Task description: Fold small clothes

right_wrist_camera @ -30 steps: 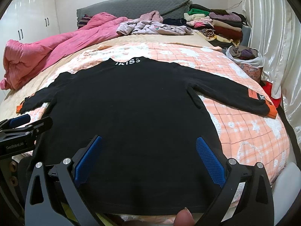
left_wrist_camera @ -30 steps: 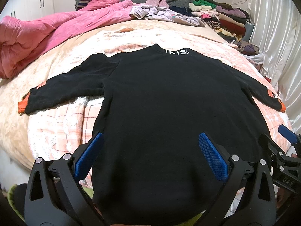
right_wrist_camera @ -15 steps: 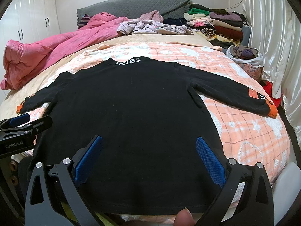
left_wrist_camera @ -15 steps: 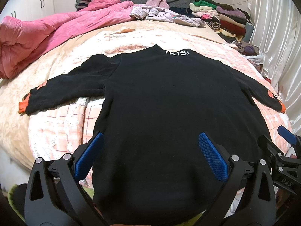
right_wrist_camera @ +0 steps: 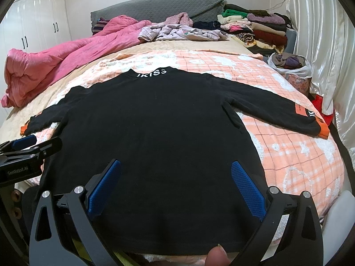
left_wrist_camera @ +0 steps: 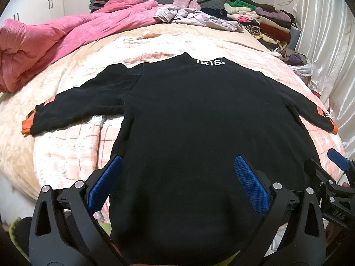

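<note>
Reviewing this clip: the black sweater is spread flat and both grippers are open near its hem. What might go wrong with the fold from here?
1. The black sweater hem hangs at the bed edge near the left gripper and right gripper; a loose pinch may drag it off.
2. The fluffy checked blanket underneath could get pinched along with the fabric.
3. The orange-cuffed sleeve lies far out, so folding it in may bunch it.
</note>
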Available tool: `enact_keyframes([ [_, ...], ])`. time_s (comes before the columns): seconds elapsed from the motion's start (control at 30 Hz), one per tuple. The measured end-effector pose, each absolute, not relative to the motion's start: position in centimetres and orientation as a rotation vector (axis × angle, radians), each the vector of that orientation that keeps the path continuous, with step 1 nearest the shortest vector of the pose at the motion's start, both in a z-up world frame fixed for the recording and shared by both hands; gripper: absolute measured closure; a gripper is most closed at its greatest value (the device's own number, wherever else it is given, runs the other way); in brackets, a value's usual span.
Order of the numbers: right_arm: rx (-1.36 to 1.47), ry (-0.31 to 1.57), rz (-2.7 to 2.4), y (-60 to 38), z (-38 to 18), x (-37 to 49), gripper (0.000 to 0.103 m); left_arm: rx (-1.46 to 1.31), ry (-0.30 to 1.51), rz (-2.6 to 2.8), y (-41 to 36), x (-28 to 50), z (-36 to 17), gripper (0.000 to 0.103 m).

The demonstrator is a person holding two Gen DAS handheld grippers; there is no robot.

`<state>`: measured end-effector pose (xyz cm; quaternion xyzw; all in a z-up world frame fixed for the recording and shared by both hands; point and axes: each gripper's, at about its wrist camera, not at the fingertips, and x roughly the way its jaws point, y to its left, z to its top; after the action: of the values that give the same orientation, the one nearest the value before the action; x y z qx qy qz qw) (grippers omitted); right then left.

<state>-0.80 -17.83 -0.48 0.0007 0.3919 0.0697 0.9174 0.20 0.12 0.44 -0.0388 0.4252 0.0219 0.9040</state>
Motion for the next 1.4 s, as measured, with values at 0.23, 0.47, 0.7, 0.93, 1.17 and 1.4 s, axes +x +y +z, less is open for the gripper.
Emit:
enact_keyframes([
  [0.23,0.013,0.8,0.139,-18.3,-0.4,0.3,0.004,-0.08,0.879,0.048,0.4,1.4,0.7,0.008],
  [0.47,0.035,0.79,0.109,-19.3,0.0,2.1,0.004,-0.081,0.862,0.055,0.8,2.9,1.4,0.008],
  [0.7,0.054,0.792,0.085,-20.4,0.0,3.6,0.004,-0.074,0.861,0.046,0.5,4.5,1.4,0.008],
  [0.93,0.075,0.789,0.049,-21.8,-0.2,5.1,0.004,-0.07,0.873,0.037,0.0,6.1,1.1,0.008],
  [1.17,0.104,0.804,-0.001,-23.6,-0.7,7.0,0.004,-0.05,0.881,0.024,-1.1,7.9,1.0,0.008],
  [1.4,0.127,0.815,-0.05,-25.5,-1.3,8.4,0.004,-0.044,0.886,0.004,-2.3,9.8,0.9,0.008],
])
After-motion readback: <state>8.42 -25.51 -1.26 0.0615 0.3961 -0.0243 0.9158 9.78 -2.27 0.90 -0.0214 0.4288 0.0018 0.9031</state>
